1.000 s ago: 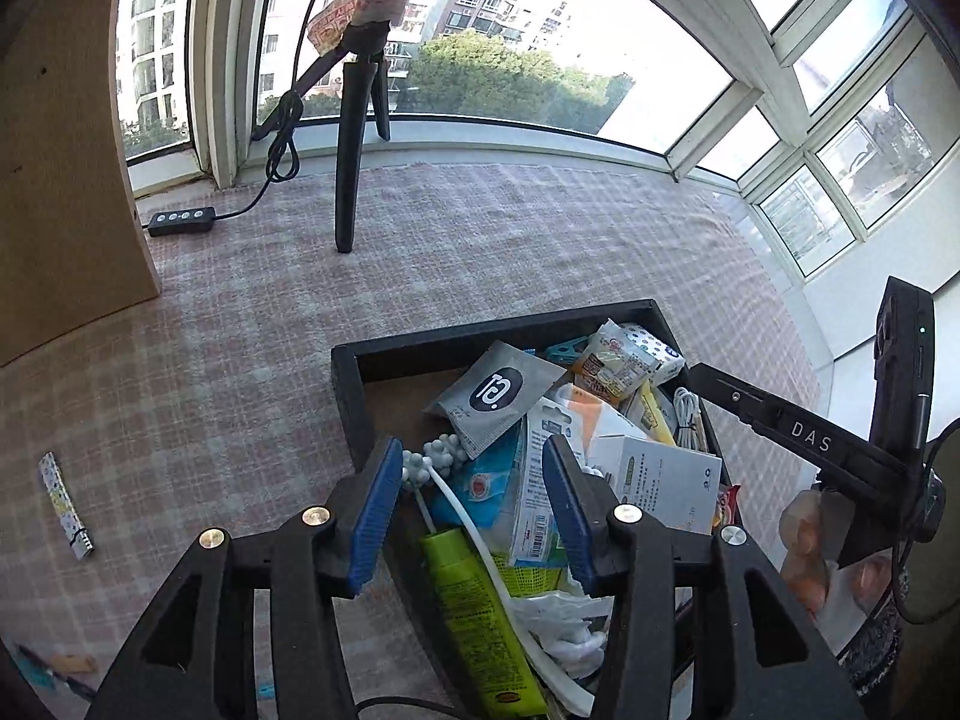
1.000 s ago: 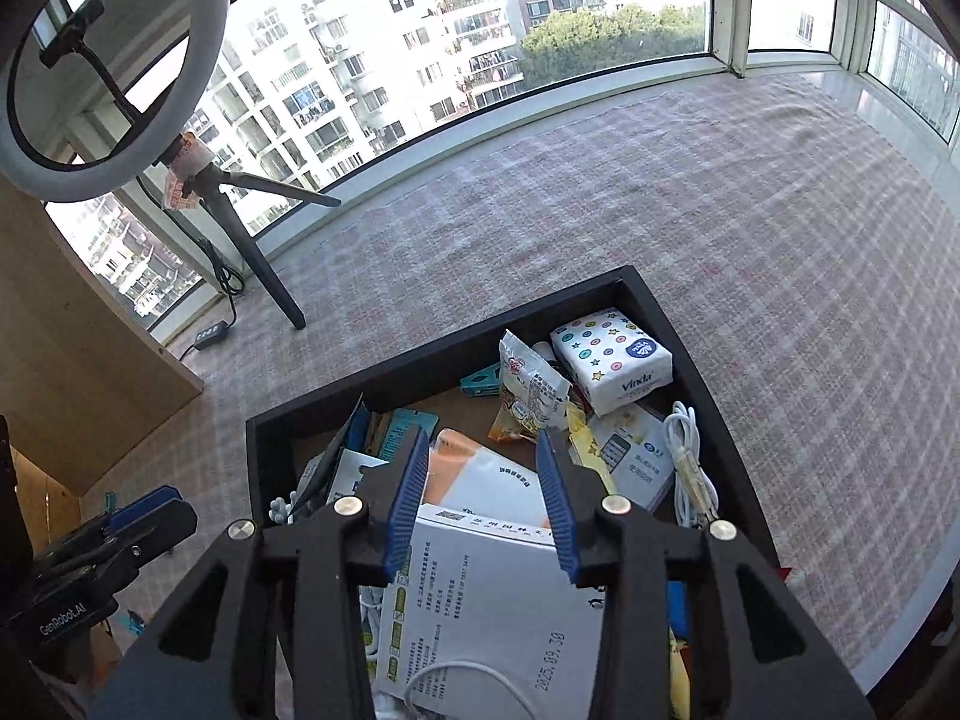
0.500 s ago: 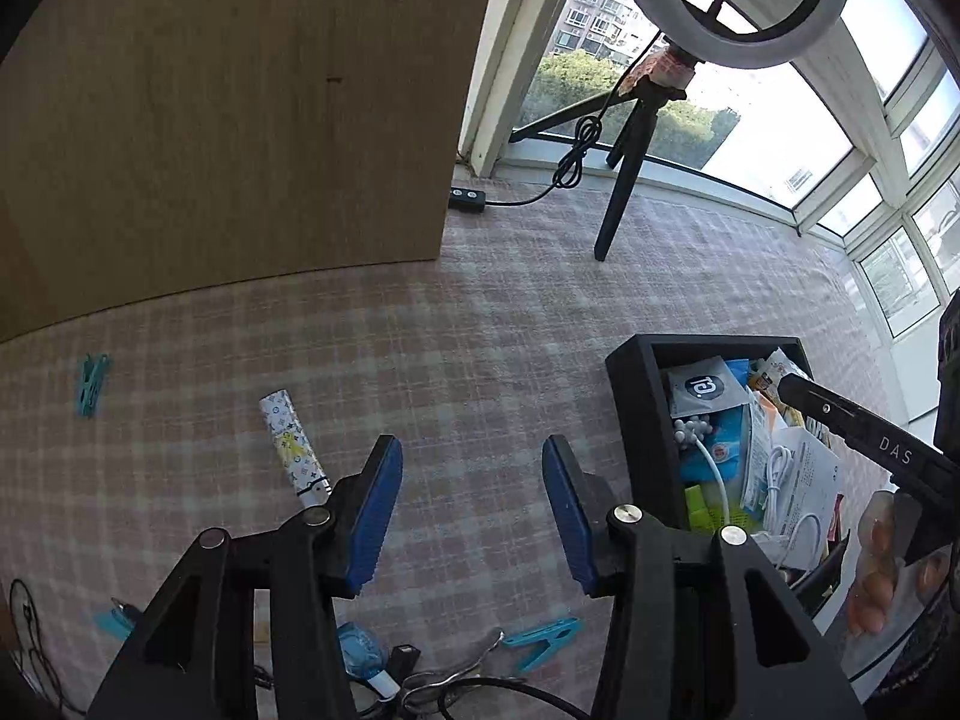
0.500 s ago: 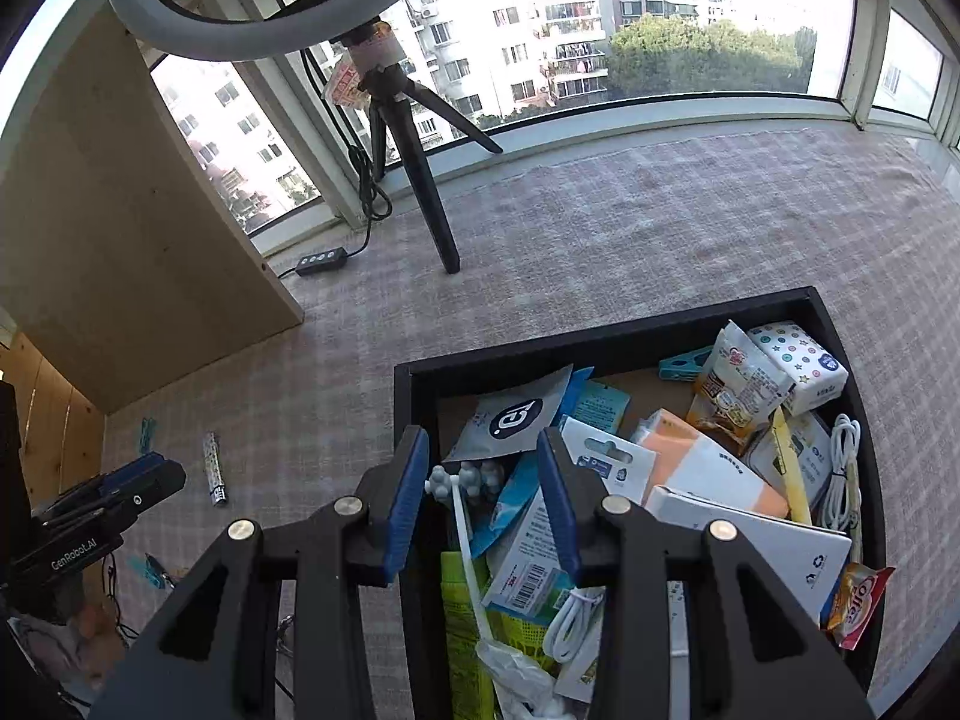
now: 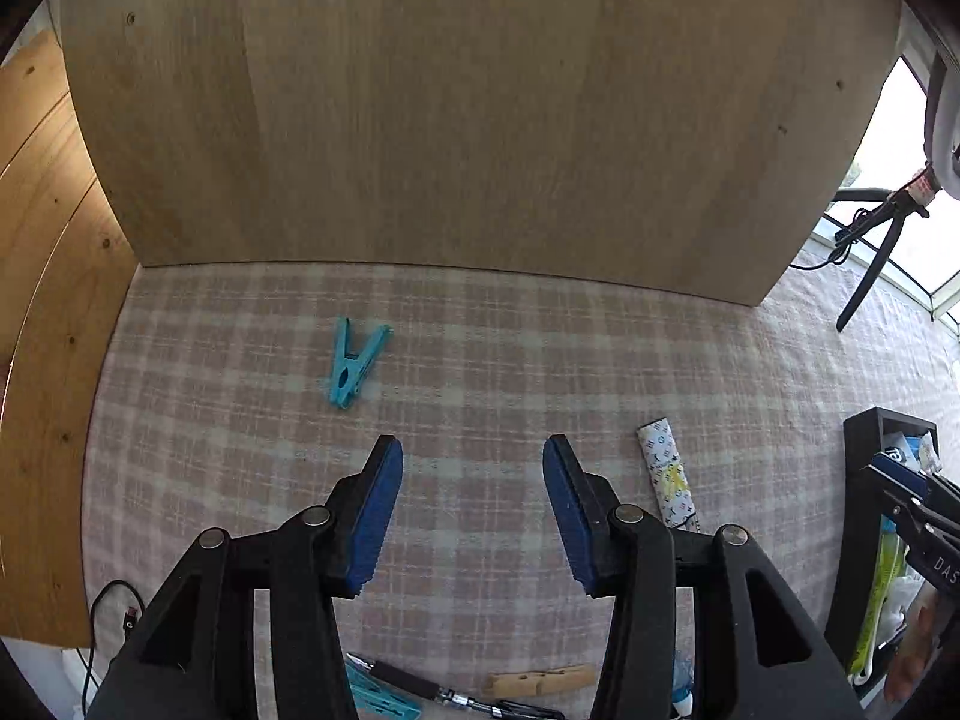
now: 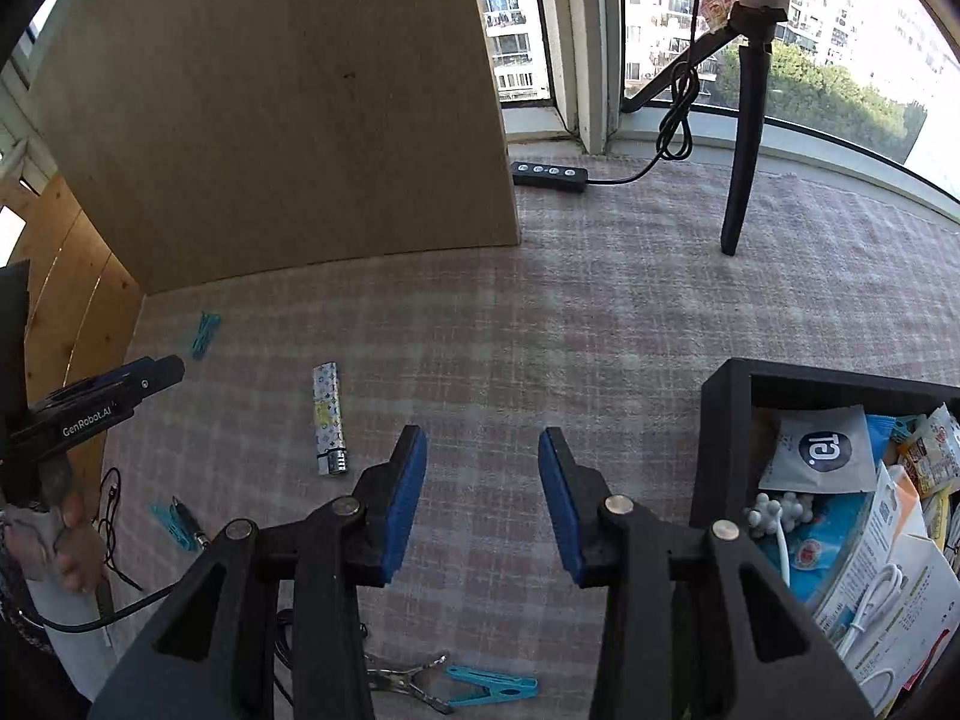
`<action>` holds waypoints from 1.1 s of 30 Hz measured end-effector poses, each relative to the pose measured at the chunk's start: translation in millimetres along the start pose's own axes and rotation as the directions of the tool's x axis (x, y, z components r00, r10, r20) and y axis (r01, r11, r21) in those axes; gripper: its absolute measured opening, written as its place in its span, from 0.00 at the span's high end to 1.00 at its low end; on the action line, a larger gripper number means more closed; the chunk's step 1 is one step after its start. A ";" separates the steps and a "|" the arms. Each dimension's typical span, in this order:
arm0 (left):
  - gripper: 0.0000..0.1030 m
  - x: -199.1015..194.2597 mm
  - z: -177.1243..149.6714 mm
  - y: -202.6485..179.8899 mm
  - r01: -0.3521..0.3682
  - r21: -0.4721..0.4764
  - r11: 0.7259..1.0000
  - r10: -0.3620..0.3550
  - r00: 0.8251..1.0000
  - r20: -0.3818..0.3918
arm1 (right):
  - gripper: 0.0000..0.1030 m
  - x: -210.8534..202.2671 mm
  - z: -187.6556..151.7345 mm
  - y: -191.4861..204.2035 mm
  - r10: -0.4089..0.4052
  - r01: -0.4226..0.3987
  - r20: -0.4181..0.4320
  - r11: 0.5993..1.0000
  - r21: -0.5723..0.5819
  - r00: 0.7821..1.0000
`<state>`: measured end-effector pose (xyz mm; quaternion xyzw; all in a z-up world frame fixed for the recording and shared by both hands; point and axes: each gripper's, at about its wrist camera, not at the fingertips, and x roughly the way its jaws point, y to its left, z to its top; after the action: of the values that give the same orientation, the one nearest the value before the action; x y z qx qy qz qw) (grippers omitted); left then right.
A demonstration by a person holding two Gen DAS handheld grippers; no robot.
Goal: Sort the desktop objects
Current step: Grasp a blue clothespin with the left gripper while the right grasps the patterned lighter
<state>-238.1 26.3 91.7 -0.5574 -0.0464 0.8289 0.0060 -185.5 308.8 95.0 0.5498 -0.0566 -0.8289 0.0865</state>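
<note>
Left wrist view: we judge sorting partly done; black box (image 6: 726,420) full, teal clothespin (image 5: 354,369) ahead of wide, empty left gripper (image 5: 473,510); right gripper (image 6: 483,501) opening, empty.

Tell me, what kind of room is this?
Probably a flat high up in a city, at a bay window. Apartment blocks show outside, a ring-light tripod stands on the checked cloth, and a black box holds household bits.
</note>
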 end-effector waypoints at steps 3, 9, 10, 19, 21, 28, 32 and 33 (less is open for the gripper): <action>0.55 18.5 9.6 25.3 -0.035 -0.038 0.999 0.034 0.999 -0.015 | 0.62 27.4 2.6 30.0 0.006 -0.008 -0.044 0.999 -0.045 0.999; 0.55 52.7 24.8 55.1 -0.078 -0.091 0.993 0.073 0.996 -0.053 | 0.62 70.4 4.1 67.1 -0.021 0.011 -0.096 0.994 -0.104 0.995; 0.55 57.1 26.3 57.0 -0.083 -0.091 0.992 0.078 0.995 -0.058 | 0.62 75.4 4.7 69.6 -0.025 0.014 -0.103 0.994 -0.109 0.994; 0.58 83.8 27.7 58.8 -0.094 -0.080 0.992 0.087 0.992 -0.091 | 0.62 101.6 2.0 81.0 -0.029 0.008 -0.150 0.991 -0.136 0.988; 0.58 84.7 27.5 58.5 -0.108 -0.086 0.990 0.101 0.991 -0.082 | 0.62 104.7 0.8 82.8 -0.036 0.013 -0.156 0.990 -0.143 0.987; 0.82 83.5 24.9 54.2 -0.147 -0.096 0.984 0.140 0.987 -0.076 | 0.78 102.2 -0.5 82.5 -0.078 0.056 -0.137 0.985 -0.162 0.987; 0.82 78.9 10.7 51.2 -0.159 -0.135 0.978 0.152 0.987 -0.061 | 0.78 96.8 -3.4 71.2 -0.042 0.028 -0.134 0.994 -0.105 0.990; 0.82 76.9 5.7 51.7 -0.142 -0.156 0.977 0.134 0.989 -0.059 | 0.78 94.9 -4.7 68.2 -0.036 0.024 -0.133 0.995 -0.093 0.990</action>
<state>-270.2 -20.9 18.5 -0.5779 -0.0740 0.8072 -0.0951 -211.7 222.5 20.4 0.6007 -0.0044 -0.7928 0.1026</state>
